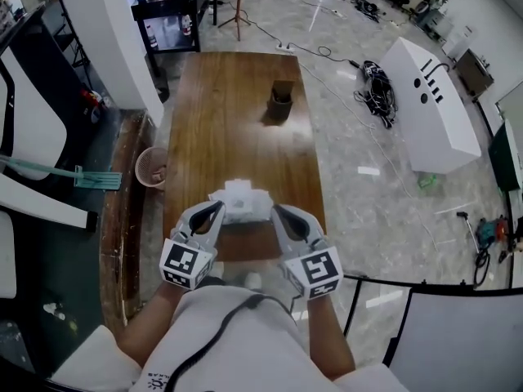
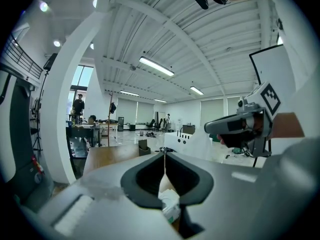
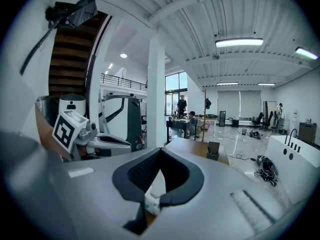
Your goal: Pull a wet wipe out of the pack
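The long brown wooden table (image 1: pixel 237 113) has a smooth, glossy top with visible grain. Its near end is cut off behind the person's pale top and both grippers.

At that near end, the left gripper (image 1: pixel 214 211) and the right gripper (image 1: pixel 278 212) sit side by side. Both are grey and hard-shelled, with a black-and-white marker cube at the back. Their tips point toward the far end of the table and flank the pack.

In the left gripper view, the left gripper (image 2: pixel 164 156) has its dark, rubbery jaws brought together at the tips, leaving a rounded opening behind them. The right gripper view shows the right gripper (image 3: pixel 160 151) closed tip to tip in the same way. Neither view shows clearly whether anything thin is caught in the seam.

The white soft wet-wipe pack (image 1: pixel 239 202) lies on the table's near end between the two grippers, with a crumpled white raised part on top. Each gripper view shows only a sliver of it through the jaw opening (image 2: pixel 170 206) (image 3: pixel 151 201), with a trace of green print too small to read.

Toward the table's far end stands a small dark square-sided holder (image 1: pixel 281 100), its contents hard to make out.
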Motion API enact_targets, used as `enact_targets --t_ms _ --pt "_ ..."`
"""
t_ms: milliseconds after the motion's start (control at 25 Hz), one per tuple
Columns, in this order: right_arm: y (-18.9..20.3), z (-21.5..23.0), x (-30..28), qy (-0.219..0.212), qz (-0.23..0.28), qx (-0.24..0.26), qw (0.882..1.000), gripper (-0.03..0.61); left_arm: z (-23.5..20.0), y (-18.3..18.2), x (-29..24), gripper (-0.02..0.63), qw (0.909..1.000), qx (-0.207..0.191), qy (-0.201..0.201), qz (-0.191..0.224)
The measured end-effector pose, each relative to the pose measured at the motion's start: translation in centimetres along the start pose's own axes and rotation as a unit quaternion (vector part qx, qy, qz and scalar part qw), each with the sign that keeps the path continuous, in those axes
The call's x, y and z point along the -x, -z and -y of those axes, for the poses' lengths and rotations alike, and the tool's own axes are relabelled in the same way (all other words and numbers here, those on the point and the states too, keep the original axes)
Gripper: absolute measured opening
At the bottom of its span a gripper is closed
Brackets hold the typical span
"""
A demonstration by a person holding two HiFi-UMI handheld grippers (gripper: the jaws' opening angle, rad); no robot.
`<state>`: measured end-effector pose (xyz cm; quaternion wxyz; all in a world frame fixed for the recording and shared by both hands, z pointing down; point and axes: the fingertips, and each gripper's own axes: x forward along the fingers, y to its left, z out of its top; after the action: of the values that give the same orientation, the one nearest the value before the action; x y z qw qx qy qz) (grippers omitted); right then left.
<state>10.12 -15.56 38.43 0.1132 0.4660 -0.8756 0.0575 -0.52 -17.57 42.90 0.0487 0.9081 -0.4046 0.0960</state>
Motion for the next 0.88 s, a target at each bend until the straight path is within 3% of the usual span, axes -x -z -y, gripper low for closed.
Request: enact_targets --t_ms 360,600,880 --pt "-2.2 1.1 2.1 0.018 0.049 -0.026 0.998 0.009 -0.5 -2.6 0.9 0.008 0.9996 0.007 -0.014 0.025" --pt "-4.1 2.5 3.6 0.042 0.101 -0.037 0.993 0.009 -0.7 -5.8 1.8 0.005 0.9981 0.003 -0.021 0.058" --pt "-5.1 3.9 4.9 0.077 0.128 -0.049 0.988 0.008 -1.3 -8.8 2.3 0.005 0.9959 -0.005 -0.025 0.087"
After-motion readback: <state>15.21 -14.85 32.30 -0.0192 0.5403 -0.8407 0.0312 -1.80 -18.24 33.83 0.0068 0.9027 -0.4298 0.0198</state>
